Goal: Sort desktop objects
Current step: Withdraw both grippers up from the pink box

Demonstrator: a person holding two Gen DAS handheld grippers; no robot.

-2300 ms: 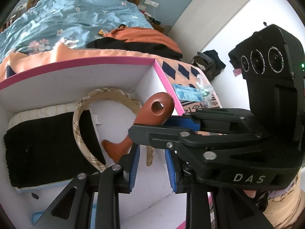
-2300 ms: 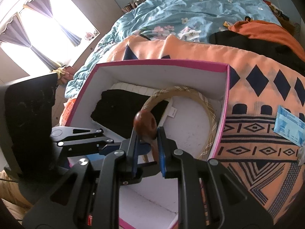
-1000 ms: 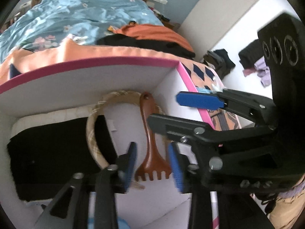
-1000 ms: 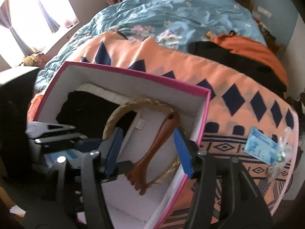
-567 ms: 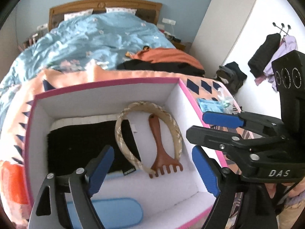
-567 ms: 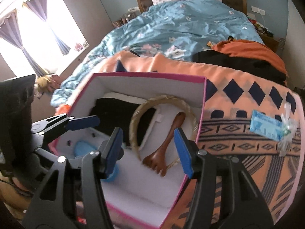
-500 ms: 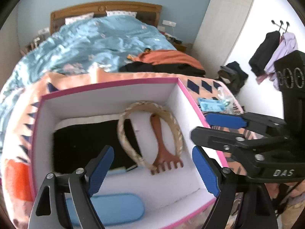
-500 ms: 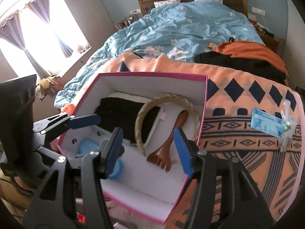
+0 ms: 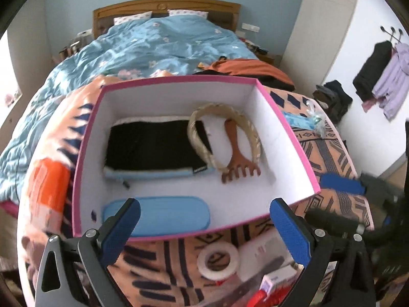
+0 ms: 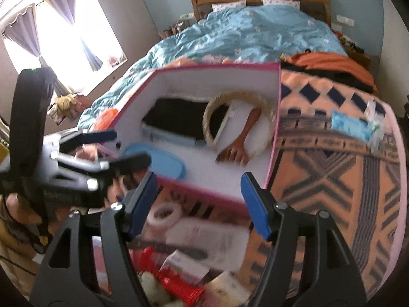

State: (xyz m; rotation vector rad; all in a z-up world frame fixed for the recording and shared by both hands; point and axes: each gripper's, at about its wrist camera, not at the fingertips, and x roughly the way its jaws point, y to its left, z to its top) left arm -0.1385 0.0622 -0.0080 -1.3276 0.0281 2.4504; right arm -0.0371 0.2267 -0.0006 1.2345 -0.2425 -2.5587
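Note:
A brown wooden comb (image 9: pixel 237 158) lies flat in the white, pink-rimmed box (image 9: pixel 288 138), partly inside a plaid headband (image 9: pixel 251 133). A black cloth (image 9: pixel 153 148) and a blue case (image 9: pixel 158 217) share the box. My left gripper (image 9: pixel 204 227) hangs open over the box's near edge, holding nothing. My right gripper (image 10: pixel 199 197) is also open and empty, above the near rim of the box (image 10: pixel 272 153), with the comb (image 10: pixel 242 138) well beyond it. Each gripper appears at the side of the other's view: the right gripper (image 9: pixel 332 202) and the left gripper (image 10: pixel 120 148).
In front of the box a white tape roll (image 9: pixel 218 257), small white boxes (image 10: pixel 204 235) and a red item (image 10: pixel 176 284) lie on the patterned orange blanket (image 9: pixel 329 153). A blue packet (image 10: pixel 350 125) rests to the right. A bed with a blue duvet (image 9: pixel 158 46) lies behind.
My right gripper let go of the comb, which now lies in the box. Both grippers opened wide and pulled back and up, bringing the loose items in front into view.

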